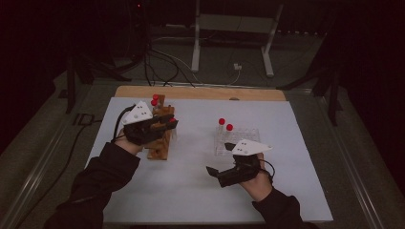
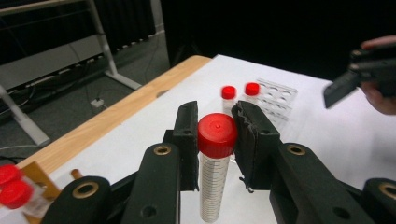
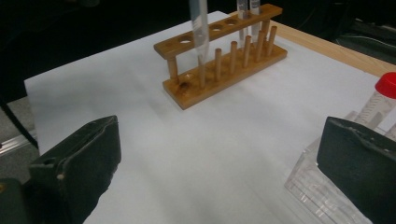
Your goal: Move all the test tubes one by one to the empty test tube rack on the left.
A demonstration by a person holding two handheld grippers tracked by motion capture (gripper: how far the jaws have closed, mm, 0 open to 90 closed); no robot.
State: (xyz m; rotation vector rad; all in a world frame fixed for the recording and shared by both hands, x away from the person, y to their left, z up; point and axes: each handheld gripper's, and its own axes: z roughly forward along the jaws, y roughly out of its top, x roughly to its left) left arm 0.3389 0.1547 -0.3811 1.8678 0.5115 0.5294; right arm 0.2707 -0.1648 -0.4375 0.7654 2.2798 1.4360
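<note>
The clear plastic tube with a red screw cap point(image 2: 215, 158) stands upright between the 2 black jaws of the left gripper point(image 2: 215, 140), which are closed against the sides of its cap and hold it. In the right gripper view the lower part of that tube point(image 3: 200, 28) hangs above the near end of the brown wooden test-tube rack point(image 3: 224, 70), its pointed tip just over the rack's top bar and near an empty hole; whether it has cleared the hole fully is hard to tell. In the high view the left gripper point(image 1: 165, 125) sits over that wooden rack point(image 1: 160, 143) on the left part of the white sheet covering the table point(image 1: 191, 191).

2 more red-capped tubes point(image 1: 154, 99) stand at the far end of the rack. To the right, well apart from it, is a clear plastic tube tray point(image 1: 248, 136) with 2 red-capped tubes point(image 1: 225, 126) standing in its left side.

The right gripper point(image 1: 219, 160) is held just in front of the clear tray, its jaws spread wide with nothing between them.
</note>
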